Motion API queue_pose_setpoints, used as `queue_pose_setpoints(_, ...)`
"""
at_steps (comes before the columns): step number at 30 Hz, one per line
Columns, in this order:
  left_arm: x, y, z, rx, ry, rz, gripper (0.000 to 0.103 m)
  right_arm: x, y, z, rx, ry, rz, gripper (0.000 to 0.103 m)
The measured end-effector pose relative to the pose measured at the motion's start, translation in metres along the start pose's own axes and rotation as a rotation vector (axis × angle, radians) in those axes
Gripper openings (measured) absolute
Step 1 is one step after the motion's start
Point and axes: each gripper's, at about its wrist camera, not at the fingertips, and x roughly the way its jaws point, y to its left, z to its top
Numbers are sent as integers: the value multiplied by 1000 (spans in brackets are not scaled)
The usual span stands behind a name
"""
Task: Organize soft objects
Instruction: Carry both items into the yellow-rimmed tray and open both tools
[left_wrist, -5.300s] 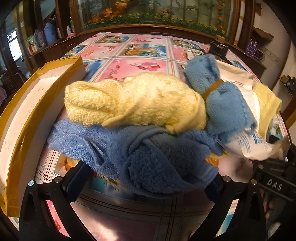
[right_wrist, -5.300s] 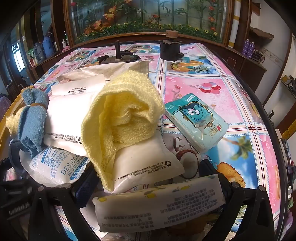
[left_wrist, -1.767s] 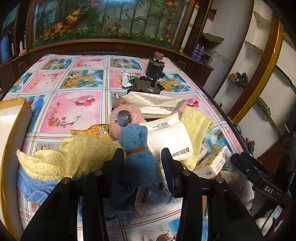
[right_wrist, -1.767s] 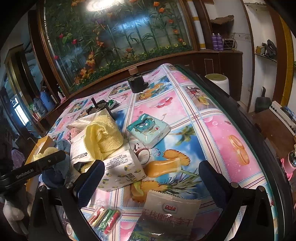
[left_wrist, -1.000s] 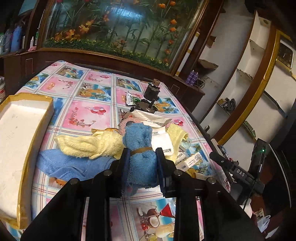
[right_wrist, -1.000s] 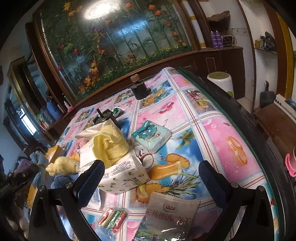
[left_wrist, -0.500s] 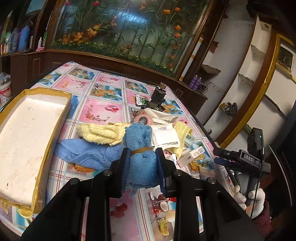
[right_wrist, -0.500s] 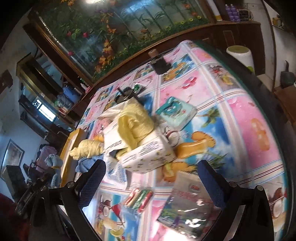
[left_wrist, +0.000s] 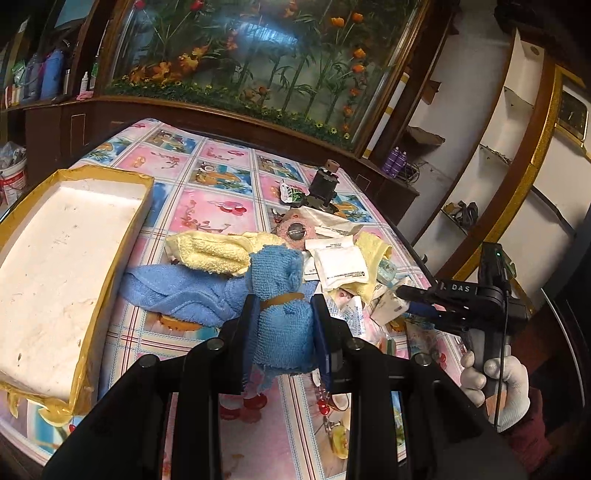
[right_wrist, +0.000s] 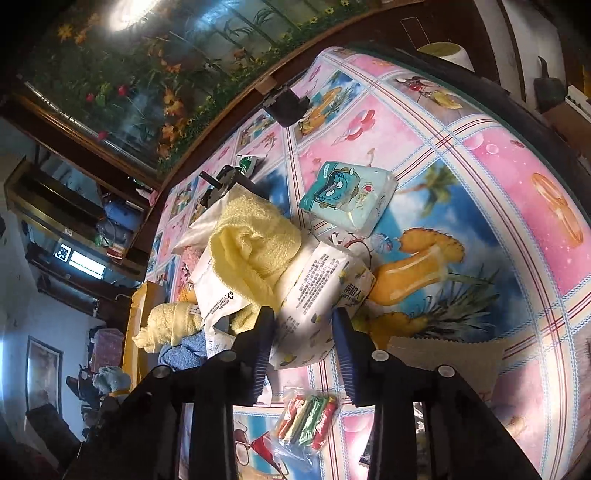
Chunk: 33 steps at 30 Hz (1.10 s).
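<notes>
My left gripper (left_wrist: 284, 306) is shut on a small blue rolled towel (left_wrist: 280, 332) tied with a brown band, held above the table. Beneath it lie a larger blue towel (left_wrist: 177, 288) and a yellow towel (left_wrist: 210, 251); another yellow towel (left_wrist: 373, 247) drapes over white pouches. A white foam box (left_wrist: 55, 258) edged in yellow tape sits at the left. In the right wrist view, my right gripper (right_wrist: 303, 321) has its fingers pressed to both sides of a white tissue pack (right_wrist: 317, 291), beside the yellow towel (right_wrist: 255, 240).
A teal tissue pack (right_wrist: 347, 199), a candy packet (right_wrist: 306, 417) and a foil snack bag (right_wrist: 443, 354) lie near the right gripper. A black device (right_wrist: 286, 105) stands at the far edge. A gloved hand (left_wrist: 495, 373) holds the right gripper (left_wrist: 417, 295).
My left gripper closed on the banded blue towel and lifted it up and back. My right gripper tilted, moved in on the pile, and its fingers narrowed from wide open onto the white tissue pack.
</notes>
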Motion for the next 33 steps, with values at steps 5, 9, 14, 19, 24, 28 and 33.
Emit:
queue_pose_setpoints(5,-7,15,1,-32,-8,14,25,-22,5,-7,-55,-28,16,21)
queue_pose_setpoints(9,-19,31,7,-60,-24,36,25,-41,25,-10,-120,-56,57,21)
queue_pose_setpoints(14,-31,58,23,-94,-41,67,25,-41,71,-10,-214,-27,143,21)
queue_pose_setpoints(19,-28,83,50,-97,-42,130,25,-16,131,-10,-292,65,254,21)
queue_pose_setpoints(24,-13,109,78,-80,-34,202,25,29,195,-11,-339,171,351,21)
queue_pose_setpoints(28,10,137,96,-103,8,225,25,73,239,-11,-343,253,409,20)
queue_pose_setpoints(33,40,174,109,-160,56,253,25,128,287,-17,-364,317,424,20)
